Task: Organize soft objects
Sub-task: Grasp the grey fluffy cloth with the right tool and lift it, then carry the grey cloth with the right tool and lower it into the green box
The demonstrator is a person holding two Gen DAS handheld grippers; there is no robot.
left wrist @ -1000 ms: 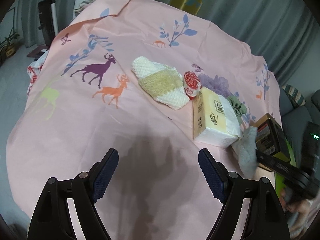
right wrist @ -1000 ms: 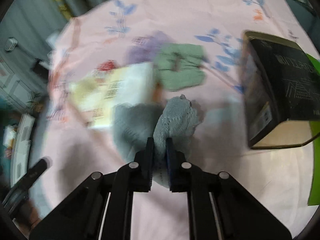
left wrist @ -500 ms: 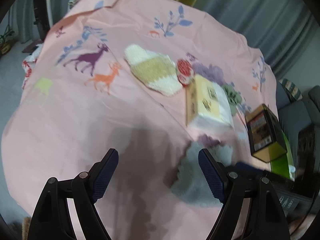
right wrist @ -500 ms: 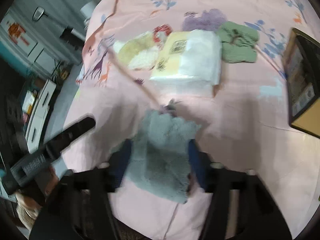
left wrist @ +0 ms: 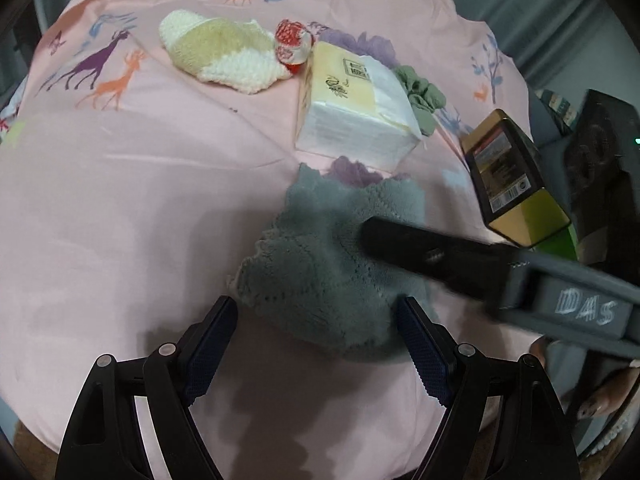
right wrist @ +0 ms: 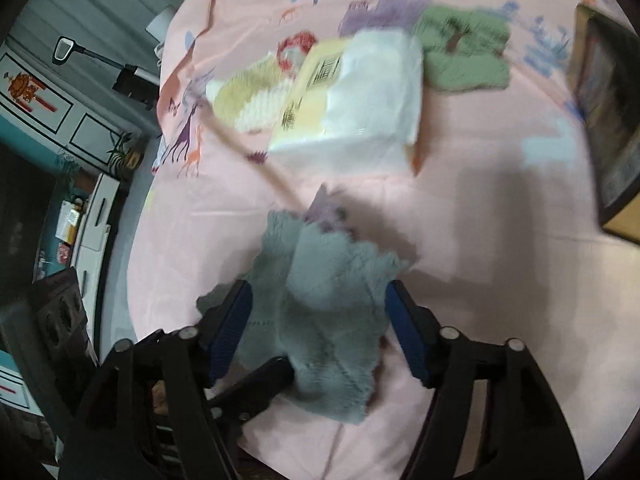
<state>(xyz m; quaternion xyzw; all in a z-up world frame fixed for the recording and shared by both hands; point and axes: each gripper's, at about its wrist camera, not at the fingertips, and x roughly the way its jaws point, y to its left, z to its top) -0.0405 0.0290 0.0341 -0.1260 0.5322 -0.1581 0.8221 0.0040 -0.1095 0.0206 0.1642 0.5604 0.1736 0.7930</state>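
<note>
On the pink cloth (left wrist: 120,200) lie one grey knitted cloth (left wrist: 320,264), one cream-and-yellow knitted piece (left wrist: 224,54), one green knitted piece (left wrist: 424,94) and one red-and-white ball (left wrist: 293,45). There is one tissue pack (left wrist: 356,108) and one dark box (left wrist: 512,176). Two grippers show, left (left wrist: 316,344) and right (right wrist: 320,328).

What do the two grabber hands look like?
Both are black plastic. The left gripper and right gripper each have two fingers with bumpy dark-blue pads and small silver screws. The right one's grey body has "DAS" scribbled in white.

Black-and-gold box (left wrist: 510,178) near the tissue pack (left wrist: 356,108) — pink tablecloth (left wrist: 120,200) beneath.
</note>
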